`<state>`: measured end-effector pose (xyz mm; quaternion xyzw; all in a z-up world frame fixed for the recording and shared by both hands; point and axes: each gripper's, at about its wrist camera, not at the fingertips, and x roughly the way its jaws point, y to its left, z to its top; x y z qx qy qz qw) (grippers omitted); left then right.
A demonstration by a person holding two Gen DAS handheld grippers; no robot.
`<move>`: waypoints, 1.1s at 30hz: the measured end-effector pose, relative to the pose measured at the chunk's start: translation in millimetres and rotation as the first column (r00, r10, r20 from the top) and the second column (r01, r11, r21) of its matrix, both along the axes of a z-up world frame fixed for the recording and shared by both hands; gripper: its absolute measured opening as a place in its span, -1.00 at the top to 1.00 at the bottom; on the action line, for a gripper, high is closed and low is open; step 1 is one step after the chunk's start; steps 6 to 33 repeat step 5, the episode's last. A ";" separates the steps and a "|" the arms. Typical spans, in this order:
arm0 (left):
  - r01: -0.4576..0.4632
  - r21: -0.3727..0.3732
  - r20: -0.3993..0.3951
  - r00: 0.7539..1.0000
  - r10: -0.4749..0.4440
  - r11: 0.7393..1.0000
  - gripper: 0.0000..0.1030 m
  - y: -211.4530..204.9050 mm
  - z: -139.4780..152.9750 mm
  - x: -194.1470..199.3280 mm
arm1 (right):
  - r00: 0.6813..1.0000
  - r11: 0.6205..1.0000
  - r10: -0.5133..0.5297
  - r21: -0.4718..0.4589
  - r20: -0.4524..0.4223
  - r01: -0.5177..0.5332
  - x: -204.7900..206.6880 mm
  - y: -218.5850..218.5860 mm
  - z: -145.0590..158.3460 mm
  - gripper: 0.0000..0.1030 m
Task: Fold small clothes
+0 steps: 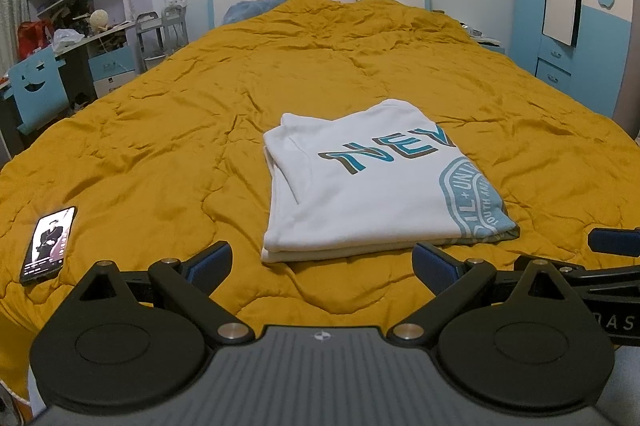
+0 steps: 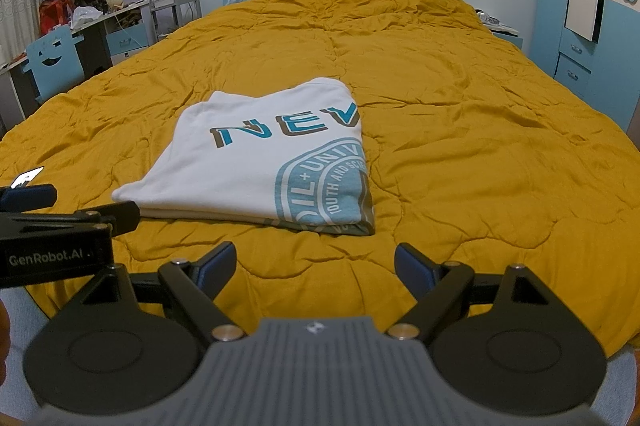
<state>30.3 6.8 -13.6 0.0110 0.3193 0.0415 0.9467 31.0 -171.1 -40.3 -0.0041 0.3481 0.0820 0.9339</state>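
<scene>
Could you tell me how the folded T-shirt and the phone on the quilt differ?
The T-shirt is white with blue lettering; the phone is dark with a lit screen. The T-shirt is soft, layered and far larger; the phone is thin and rigid. The T-shirt lies centrally, the phone off to the left. Both rest flat on the mustard quilt.

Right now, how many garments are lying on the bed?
1. A folded white T-shirt with blue lettering lies on the yellow quilt, just ahead of both open grippers. The only other loose item is a phone at the left.
</scene>
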 end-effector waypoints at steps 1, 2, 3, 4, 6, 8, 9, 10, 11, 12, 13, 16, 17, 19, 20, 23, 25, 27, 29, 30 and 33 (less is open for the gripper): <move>0.000 -0.001 -0.001 1.000 0.000 1.000 -1.00 -0.2 0.1 -0.3 | 1.000 1.000 0.000 0.000 0.000 0.000 0.0 0.1 0.1 -0.59; -0.001 0.000 0.000 1.000 0.001 1.000 -1.00 -0.3 0.0 0.0 | 1.000 1.000 0.001 0.000 -0.001 -0.001 -0.1 0.1 0.0 -0.59; -0.001 0.001 0.001 1.000 0.001 1.000 -1.00 -0.3 0.1 -0.1 | 1.000 1.000 0.000 0.000 -0.001 0.000 -0.1 0.3 0.0 -0.59; -0.002 0.001 0.002 1.000 0.002 1.000 -1.00 -0.3 0.1 0.0 | 1.000 1.000 0.000 0.000 -0.001 0.000 -0.2 0.5 0.1 -0.59; -0.003 0.002 0.003 1.000 0.003 1.000 -1.00 -0.5 0.0 0.2 | 1.000 1.000 0.000 0.000 -0.001 0.000 -0.3 0.4 0.1 -0.59; -0.003 0.002 0.003 1.000 0.003 1.000 -1.00 -0.5 0.0 0.2 | 1.000 1.000 0.000 0.000 -0.001 0.000 -0.3 0.4 0.1 -0.59; -0.003 0.002 0.003 1.000 0.003 1.000 -1.00 -0.5 0.0 0.2 | 1.000 1.000 0.000 0.000 -0.001 0.000 -0.3 0.4 0.1 -0.59; -0.003 0.002 0.003 1.000 0.003 1.000 -1.00 -0.5 0.0 0.2 | 1.000 1.000 0.000 0.000 -0.001 0.000 -0.3 0.4 0.1 -0.59; -0.003 0.002 0.003 1.000 0.003 1.000 -1.00 -0.5 0.0 0.2 | 1.000 1.000 0.000 0.000 -0.001 0.000 -0.3 0.4 0.1 -0.59; -0.003 0.002 0.003 1.000 0.003 1.000 -1.00 -0.5 0.0 0.2 | 1.000 1.000 0.000 0.000 -0.001 0.000 -0.3 0.4 0.1 -0.59; -0.003 0.002 0.003 1.000 0.003 1.000 -1.00 -0.5 0.0 0.2 | 1.000 1.000 0.000 0.000 -0.001 0.000 -0.3 0.4 0.1 -0.59; -0.003 0.002 0.003 1.000 0.003 1.000 -1.00 -0.5 0.0 0.2 | 1.000 1.000 0.000 0.000 -0.001 0.000 -0.3 0.4 0.1 -0.59; -0.003 0.002 0.003 1.000 0.003 1.000 -1.00 -0.5 0.0 0.2 | 1.000 1.000 0.000 0.000 -0.001 0.000 -0.3 0.4 0.1 -0.59; -0.003 0.002 0.003 1.000 0.003 1.000 -1.00 -0.5 0.0 0.2 | 1.000 1.000 0.000 0.000 -0.001 0.000 -0.3 0.4 0.1 -0.59; -0.003 0.002 0.003 1.000 0.003 1.000 -1.00 -0.5 0.0 0.2 | 1.000 1.000 0.000 0.000 -0.001 0.000 -0.3 0.4 0.1 -0.59; -0.003 0.002 0.003 1.000 0.003 1.000 -1.00 -0.5 0.0 0.2 | 1.000 1.000 0.000 0.000 -0.001 0.000 -0.3 0.4 0.1 -0.59; -0.003 0.002 0.003 1.000 0.003 1.000 -1.00 -0.5 0.0 0.2 | 1.000 1.000 0.000 0.000 -0.001 0.000 -0.3 0.4 0.1 -0.59; -0.003 0.002 0.003 1.000 0.003 1.000 -1.00 -0.5 0.0 0.2 | 1.000 1.000 0.000 0.000 -0.001 0.000 -0.3 0.4 0.1 -0.59; -0.003 0.002 0.003 1.000 0.003 1.000 -1.00 -0.5 0.0 0.2 | 1.000 1.000 0.000 0.000 -0.001 0.000 -0.3 0.4 0.1 -0.59; -0.003 0.002 0.003 1.000 0.003 1.000 -1.00 -0.5 0.0 0.2 | 1.000 1.000 0.000 0.000 -0.001 0.000 -0.3 0.4 0.1 -0.59; -0.003 0.002 0.003 1.000 0.003 1.000 -1.00 -0.5 0.0 0.2 | 1.000 1.000 0.000 0.000 -0.001 0.000 -0.3 0.4 0.1 -0.59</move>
